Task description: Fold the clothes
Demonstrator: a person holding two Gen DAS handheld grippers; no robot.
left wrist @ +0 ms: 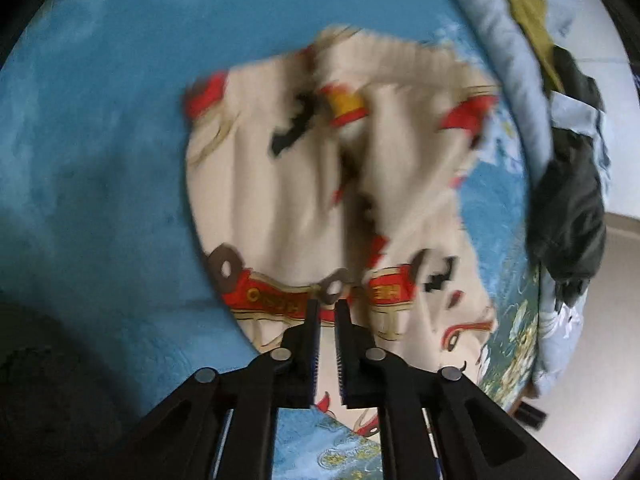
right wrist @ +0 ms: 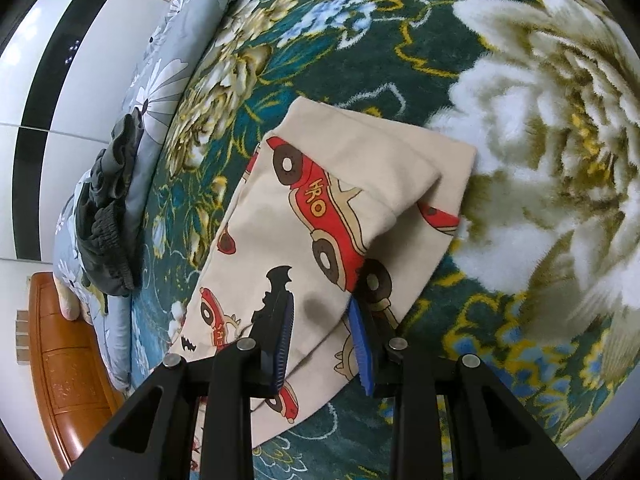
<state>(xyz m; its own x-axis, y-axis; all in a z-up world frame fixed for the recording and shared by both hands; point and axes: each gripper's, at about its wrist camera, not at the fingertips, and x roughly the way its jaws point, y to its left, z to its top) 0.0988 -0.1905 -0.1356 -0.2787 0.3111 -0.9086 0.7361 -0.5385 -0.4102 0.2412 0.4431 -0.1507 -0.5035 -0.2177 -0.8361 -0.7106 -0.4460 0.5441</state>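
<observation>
A beige garment printed with red cars point(left wrist: 304, 184) lies on the blue floral blanket point(left wrist: 100, 140); the left wrist view is blurred. My left gripper point(left wrist: 327, 308) is nearly shut, its narrow gap over the garment's near edge; a grip on the cloth cannot be made out. In the right wrist view the same garment point(right wrist: 340, 184) lies partly folded on the dark green flowered blanket point(right wrist: 520, 160). My right gripper point(right wrist: 320, 312) is open, its fingers straddling a raised fold of the garment.
A dark grey garment point(right wrist: 108, 216) and an olive one point(left wrist: 532, 20) lie on a grey-blue floral quilt point(right wrist: 160, 80) at the bed's edge. A wooden bed frame point(right wrist: 68, 380) and white wardrobe doors point(right wrist: 44, 80) stand beyond.
</observation>
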